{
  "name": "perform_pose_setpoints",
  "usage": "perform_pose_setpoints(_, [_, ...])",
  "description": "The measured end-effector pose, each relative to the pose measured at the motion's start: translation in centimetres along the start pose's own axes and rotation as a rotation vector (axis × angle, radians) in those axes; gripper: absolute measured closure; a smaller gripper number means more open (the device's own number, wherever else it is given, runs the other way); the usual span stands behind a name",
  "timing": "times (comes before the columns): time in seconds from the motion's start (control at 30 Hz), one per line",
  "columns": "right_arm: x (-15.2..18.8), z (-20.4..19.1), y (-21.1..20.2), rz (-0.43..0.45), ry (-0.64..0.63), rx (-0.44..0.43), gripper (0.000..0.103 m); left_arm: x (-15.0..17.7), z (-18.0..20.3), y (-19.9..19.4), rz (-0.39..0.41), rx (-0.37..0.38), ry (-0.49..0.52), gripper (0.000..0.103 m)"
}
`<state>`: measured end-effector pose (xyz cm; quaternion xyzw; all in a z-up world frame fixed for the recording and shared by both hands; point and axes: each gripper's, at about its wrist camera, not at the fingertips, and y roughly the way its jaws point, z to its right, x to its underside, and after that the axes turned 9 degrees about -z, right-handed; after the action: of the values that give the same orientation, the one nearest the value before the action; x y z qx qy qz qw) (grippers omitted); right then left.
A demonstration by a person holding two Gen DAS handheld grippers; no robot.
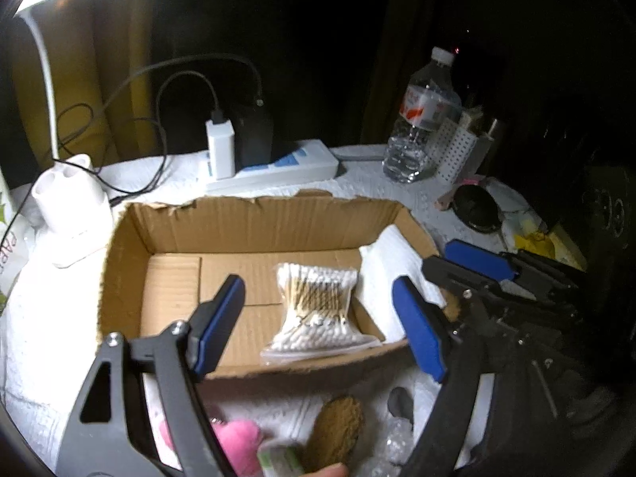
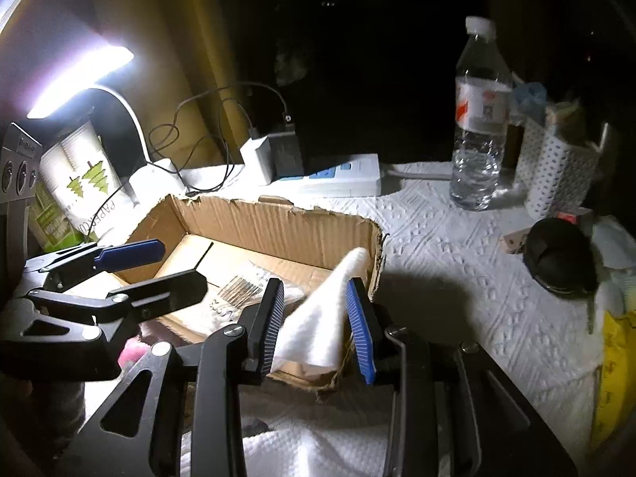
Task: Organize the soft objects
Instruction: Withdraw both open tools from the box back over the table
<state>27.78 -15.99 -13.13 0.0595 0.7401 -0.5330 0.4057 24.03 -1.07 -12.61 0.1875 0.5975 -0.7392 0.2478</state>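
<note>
Right gripper (image 2: 316, 328) is over the near right corner of the cardboard box (image 1: 246, 214), and its fingers (image 2: 359, 334) stand on either side of a folded white cloth (image 2: 318, 318). The pads look close against the fabric, so I'd call it gripped, though the gap is wide enough that it may only be loosely pinched. The cloth runs up and away from the fingers, leaning along the box's right wall, its free corner pointing toward the far rim. From the left camera that same cloth (image 1: 397, 262) drapes over the right end of the box, half in and half on the edge.

Left gripper (image 1: 318, 326) hangs spread wide over the box's near wall with nothing in it. Straight ahead between its fingers lies the bag of cotton swabs (image 1: 318, 310), flat on the box floor, sticks running left to right across the line of the fingers.

So here's the relation that counts: the cloth sits at the right end of the box, in front of the right gripper and well off to the side of the left one. My guess is the right hand finishes this, pushing the cloth forward and down so it settles beside the swabs.

On the table in front of the box, a pink plush toy (image 1: 238, 441) and a brown puff (image 1: 338, 429) are not yet packed, closer to the left gripper.
</note>
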Motion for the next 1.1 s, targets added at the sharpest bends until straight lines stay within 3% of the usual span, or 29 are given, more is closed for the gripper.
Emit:
perform_pose_setpoints(0.67, [3.2,-4.1,-7.2,0.073,-0.017,0.052,0.053,4.1,0.4,-7.9,0.094,0.028,0.028,0.025])
perform_pose_setpoints(1.1, [6.8,-5.4,-7.0,0.024,0.002,0.058,0.050,7.8,-0.7,-9.3,0.078,0.034,0.017,0.025])
